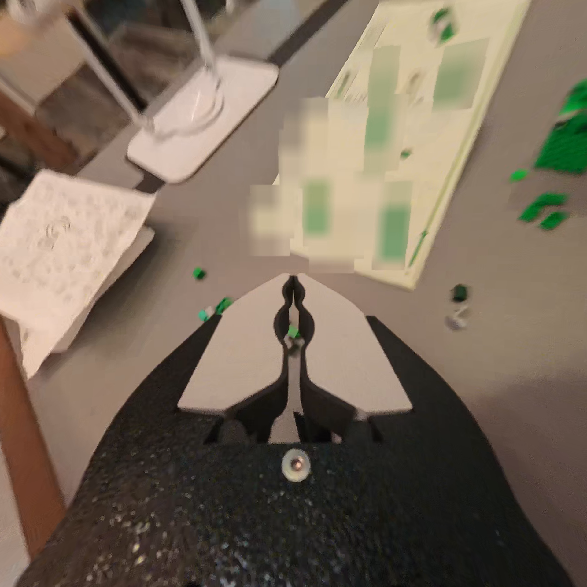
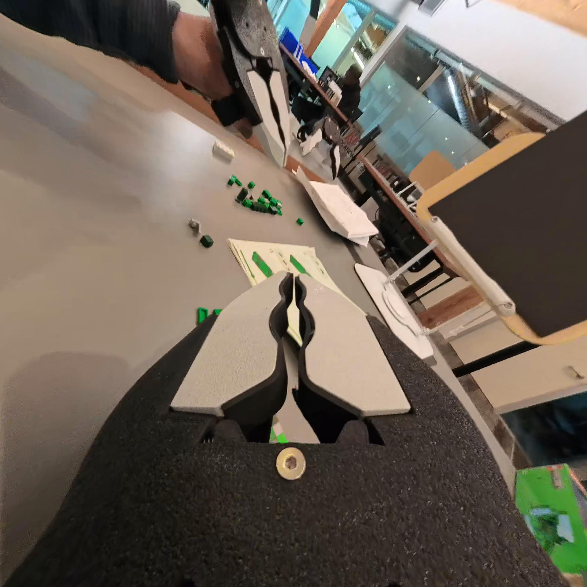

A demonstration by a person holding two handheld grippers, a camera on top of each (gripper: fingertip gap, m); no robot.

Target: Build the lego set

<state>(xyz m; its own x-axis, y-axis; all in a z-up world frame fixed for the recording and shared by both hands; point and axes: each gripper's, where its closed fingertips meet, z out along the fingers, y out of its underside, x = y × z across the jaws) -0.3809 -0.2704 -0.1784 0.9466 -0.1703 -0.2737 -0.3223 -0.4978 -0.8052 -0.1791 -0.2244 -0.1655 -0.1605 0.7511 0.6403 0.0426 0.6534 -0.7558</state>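
My left gripper (image 1: 293, 279) is shut and empty, above the grey table just short of the instruction booklet (image 1: 422, 133). Small green pieces (image 1: 199, 273) lie on the table near its fingers, and one (image 1: 292, 332) shows through the gap between them. A dark green brick (image 1: 459, 292) and a grey piece (image 1: 457, 319) lie to its right. My right gripper (image 2: 293, 279) is shut and empty, over the near end of the booklet (image 2: 279, 257). A pile of green bricks (image 2: 260, 200) lies beyond it. A hand holds the left gripper (image 2: 281, 152) at the far side.
A white brick (image 2: 223, 151) lies far back. A green plate (image 2: 203, 314) lies left of my right fingers, and more green pieces (image 1: 546, 206) are at the right. Crumpled white paper (image 1: 63, 247), a white stand base (image 1: 203, 117), a green box (image 2: 552, 514) and a black panel (image 2: 508, 222) ring the table. My left gripper's tips are some 12 cm from the dark green brick (image 1: 459, 292).
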